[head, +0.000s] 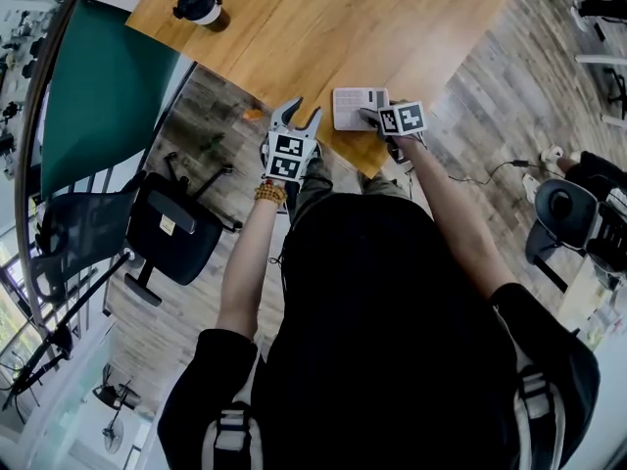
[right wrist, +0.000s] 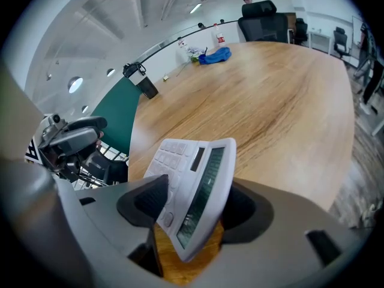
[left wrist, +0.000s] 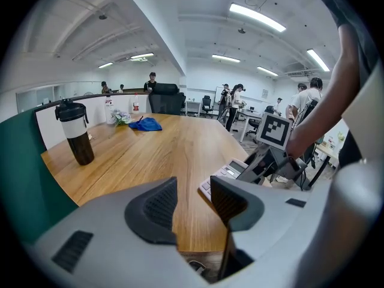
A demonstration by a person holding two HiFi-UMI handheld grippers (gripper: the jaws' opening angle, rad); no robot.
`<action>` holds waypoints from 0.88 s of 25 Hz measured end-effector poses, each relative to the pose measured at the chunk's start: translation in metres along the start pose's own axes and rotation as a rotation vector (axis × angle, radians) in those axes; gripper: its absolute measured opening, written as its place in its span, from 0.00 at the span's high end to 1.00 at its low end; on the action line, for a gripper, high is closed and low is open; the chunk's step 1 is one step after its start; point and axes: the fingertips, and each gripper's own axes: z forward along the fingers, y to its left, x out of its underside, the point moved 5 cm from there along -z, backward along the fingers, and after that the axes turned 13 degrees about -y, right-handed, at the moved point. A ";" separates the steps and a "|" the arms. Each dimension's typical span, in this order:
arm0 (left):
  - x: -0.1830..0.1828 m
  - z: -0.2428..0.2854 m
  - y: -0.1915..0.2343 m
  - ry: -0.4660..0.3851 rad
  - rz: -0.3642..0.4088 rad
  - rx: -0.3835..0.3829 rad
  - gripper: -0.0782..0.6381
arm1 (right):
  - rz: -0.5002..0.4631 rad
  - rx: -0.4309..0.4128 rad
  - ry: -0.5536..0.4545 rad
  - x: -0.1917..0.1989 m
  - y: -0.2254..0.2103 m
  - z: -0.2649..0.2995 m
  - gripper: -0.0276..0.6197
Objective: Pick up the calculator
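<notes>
A white calculator [head: 351, 108] lies near the front edge of the wooden table [head: 323, 18]. In the right gripper view the calculator [right wrist: 192, 185] stands tilted on its side between the jaws, one pad on its key face and the other behind its display end. My right gripper [head: 377, 117] [right wrist: 195, 203] is shut on it. To the left, my left gripper [head: 297, 116] hovers at the table's edge, open and empty. The left gripper view has its jaws [left wrist: 192, 200] apart over bare wood, with the calculator [left wrist: 231, 171] and the right gripper beyond them.
A dark cup with a white band [head: 201, 8] [left wrist: 75, 140] stands at the table's far left. A blue cloth [left wrist: 145, 124] lies at the far end. A green partition [head: 98, 96] and black office chairs [head: 167, 228] flank the table; people stand in the background.
</notes>
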 end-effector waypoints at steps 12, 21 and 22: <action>0.000 0.003 0.000 0.003 0.001 0.001 0.63 | 0.178 -0.043 -0.014 0.006 -0.003 -0.010 0.65; -0.005 0.005 -0.002 0.008 0.013 0.006 0.63 | 0.303 -0.082 -0.038 0.014 -0.008 -0.014 0.72; -0.006 0.005 -0.004 0.008 0.022 0.010 0.63 | 0.320 -0.085 -0.046 0.015 -0.008 -0.015 0.73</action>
